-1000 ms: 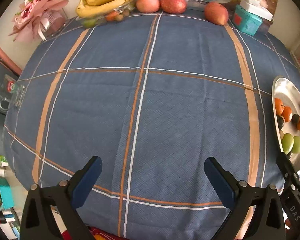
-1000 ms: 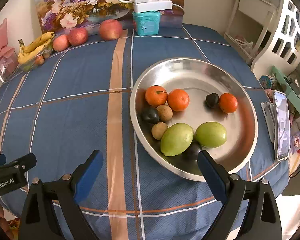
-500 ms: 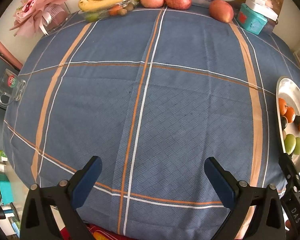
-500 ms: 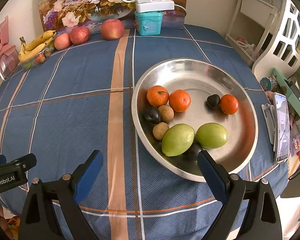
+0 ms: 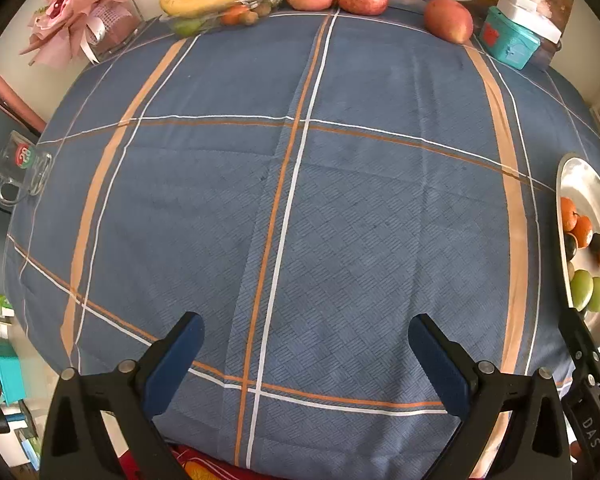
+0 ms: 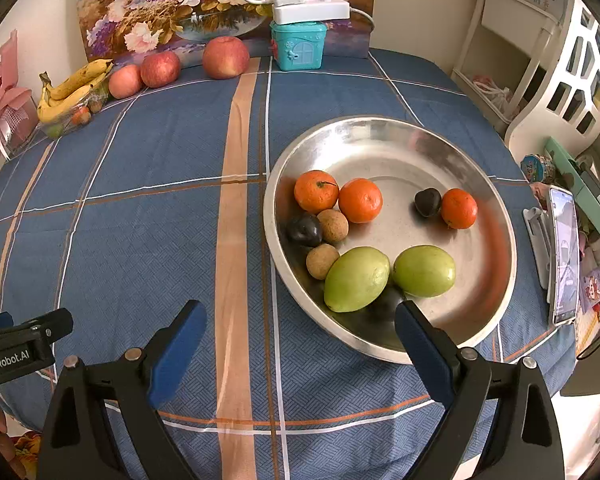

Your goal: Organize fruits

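the left gripper (image 5: 306, 360) is held wide open above a bare stretch of the blue plaid tablecloth (image 5: 340, 220), with nothing between its blue pads. the right gripper (image 6: 300, 350) is likewise spread wide and empty, hovering at the near edge of the table, its right finger overlapping the near rim of the steel dish (image 6: 380, 140).

the fruit is found in two groups. in the dish, three mandarins are seen: two touching at the left (image 6: 316, 191) (image 6: 360, 200) and one further right (image 6: 459, 208), just beside a dark heart-shaped fruit (image 6: 427, 201). a dark plum (image 6: 304, 231) lies against the left wall, with two brown longans (image 6: 332, 225) (image 6: 322, 261) beside it. two green mangoes (image 6: 357, 279) (image 6: 424, 271) lie side by side nearest the gripper, and another dark fruit (image 6: 386, 304) is partly hidden behind them.

well apart from the dish, along the far edge of the table, three red apples (image 6: 225, 57) (image 6: 160, 69) (image 6: 125, 81) are lined up before a flower painting (image 6: 160, 8). to their left, a bunch of bananas (image 6: 70, 90) rests on a clear tray holding smaller fruit. a teal house-shaped box (image 6: 298, 45) stands to the right of the apples.
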The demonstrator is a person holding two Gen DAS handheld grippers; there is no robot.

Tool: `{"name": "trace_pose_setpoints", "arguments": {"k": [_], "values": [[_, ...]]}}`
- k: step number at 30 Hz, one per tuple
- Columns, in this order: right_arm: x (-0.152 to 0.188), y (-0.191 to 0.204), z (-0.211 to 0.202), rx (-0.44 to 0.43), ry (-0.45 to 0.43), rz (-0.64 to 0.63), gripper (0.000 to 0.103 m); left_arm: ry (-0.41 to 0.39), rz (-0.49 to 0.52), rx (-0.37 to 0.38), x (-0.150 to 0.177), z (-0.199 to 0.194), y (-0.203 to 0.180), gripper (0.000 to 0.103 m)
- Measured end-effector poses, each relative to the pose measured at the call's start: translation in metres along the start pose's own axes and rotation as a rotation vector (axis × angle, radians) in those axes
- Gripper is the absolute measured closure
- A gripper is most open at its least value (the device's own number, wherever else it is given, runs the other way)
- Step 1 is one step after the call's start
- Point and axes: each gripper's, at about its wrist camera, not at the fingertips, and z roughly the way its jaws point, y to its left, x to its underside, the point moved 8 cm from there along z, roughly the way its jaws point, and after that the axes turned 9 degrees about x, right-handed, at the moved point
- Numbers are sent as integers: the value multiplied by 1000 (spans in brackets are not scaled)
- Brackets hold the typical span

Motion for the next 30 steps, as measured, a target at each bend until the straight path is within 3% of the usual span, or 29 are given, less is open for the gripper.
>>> {"name": "trace_pose_setpoints", "arguments": {"k": [30], "values": [[4, -5, 4, 9, 17, 10, 8, -4, -4, -61, 2, -1, 9, 0]]}}
